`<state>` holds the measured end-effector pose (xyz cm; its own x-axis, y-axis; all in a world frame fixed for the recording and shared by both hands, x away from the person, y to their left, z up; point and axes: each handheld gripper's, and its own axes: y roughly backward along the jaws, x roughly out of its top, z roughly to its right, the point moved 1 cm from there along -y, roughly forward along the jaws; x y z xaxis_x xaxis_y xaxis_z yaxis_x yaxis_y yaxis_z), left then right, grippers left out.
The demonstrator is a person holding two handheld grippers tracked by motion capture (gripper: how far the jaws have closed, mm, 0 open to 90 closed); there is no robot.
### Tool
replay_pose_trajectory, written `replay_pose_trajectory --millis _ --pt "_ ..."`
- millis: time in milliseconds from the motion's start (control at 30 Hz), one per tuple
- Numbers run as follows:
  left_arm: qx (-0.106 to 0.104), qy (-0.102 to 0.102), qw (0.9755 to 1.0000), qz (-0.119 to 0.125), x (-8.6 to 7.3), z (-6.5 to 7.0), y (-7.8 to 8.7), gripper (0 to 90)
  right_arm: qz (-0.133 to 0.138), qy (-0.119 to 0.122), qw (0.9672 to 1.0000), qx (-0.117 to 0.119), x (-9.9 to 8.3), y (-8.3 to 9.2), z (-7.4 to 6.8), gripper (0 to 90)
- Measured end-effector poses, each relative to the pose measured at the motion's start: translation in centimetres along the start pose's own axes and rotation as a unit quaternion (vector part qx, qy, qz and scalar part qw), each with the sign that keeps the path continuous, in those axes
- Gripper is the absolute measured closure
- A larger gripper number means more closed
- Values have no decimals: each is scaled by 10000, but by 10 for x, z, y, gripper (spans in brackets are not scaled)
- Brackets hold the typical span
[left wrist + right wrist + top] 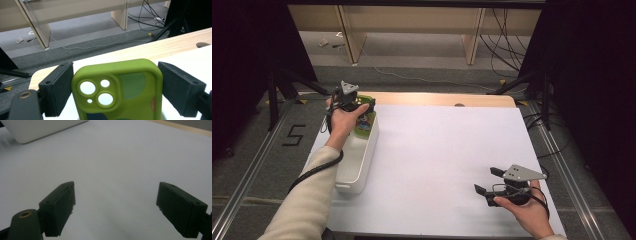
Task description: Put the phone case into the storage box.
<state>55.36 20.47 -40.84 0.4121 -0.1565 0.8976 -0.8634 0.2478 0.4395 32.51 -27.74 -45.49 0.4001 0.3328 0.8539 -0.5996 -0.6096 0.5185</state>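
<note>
Left hand-held gripper (116, 87) pinched the green phone case (117, 92) by its long sides over the white bin (357, 160) at the tabletop's (447, 165) left edge, right hand-held gripper (492, 182) spread & idle near the front-right corner; case looked light, rubbery, prob. flexes if squeezed hard.

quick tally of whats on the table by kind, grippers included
green phone case: 1
white bin: 1
white sheet covering the table: 1
handheld grippers: 2, the left gripper around the case and the right gripper with nothing between its jaws
total: 5
</note>
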Motion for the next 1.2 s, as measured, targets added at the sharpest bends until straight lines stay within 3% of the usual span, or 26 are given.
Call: replay_pose_trajectory --millis 1200 --pt "-28 -7 9998 -211 -6 1 -3 153 2 0 10000 3 0 0 0 165"
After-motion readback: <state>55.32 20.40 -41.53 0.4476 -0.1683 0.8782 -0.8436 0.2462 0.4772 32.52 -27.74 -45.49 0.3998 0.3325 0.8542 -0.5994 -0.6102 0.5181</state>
